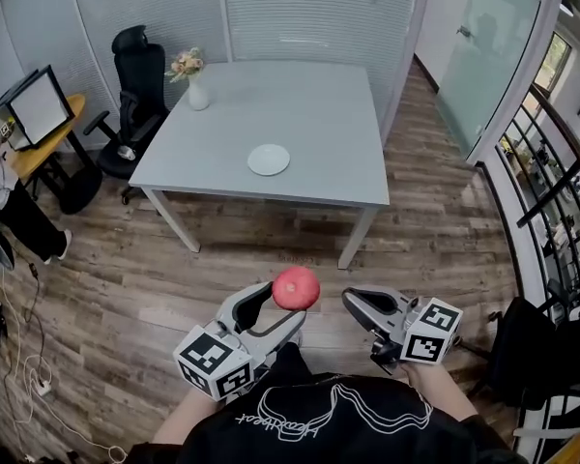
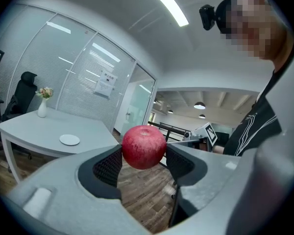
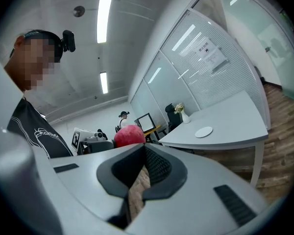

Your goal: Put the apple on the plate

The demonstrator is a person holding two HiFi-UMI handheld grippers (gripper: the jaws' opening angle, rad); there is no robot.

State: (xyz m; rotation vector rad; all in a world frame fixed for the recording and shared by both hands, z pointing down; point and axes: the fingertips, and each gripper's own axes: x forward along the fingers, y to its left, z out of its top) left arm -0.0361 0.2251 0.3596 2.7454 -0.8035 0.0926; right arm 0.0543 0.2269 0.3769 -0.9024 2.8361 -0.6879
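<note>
Transport step: left gripper (image 1: 282, 307) clamped on apple (image 1: 296, 288), right gripper (image 1: 356, 301) jaws together, empty; next, carry to the far-off plate (image 1: 269, 159).

Red apple (image 1: 296, 288), white plate (image 1: 269, 159), grey table (image 1: 309, 114)

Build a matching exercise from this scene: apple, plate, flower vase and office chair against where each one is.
Things:
1. apple
2. plate
3. flower vase
4. office chair

Places:
A. on the floor, left of the table in the head view
B. clamped in the left gripper
C. on the table, toward its near edge
D. at the table's far left corner

Pairs: 1-B, 2-C, 3-D, 4-A
</note>
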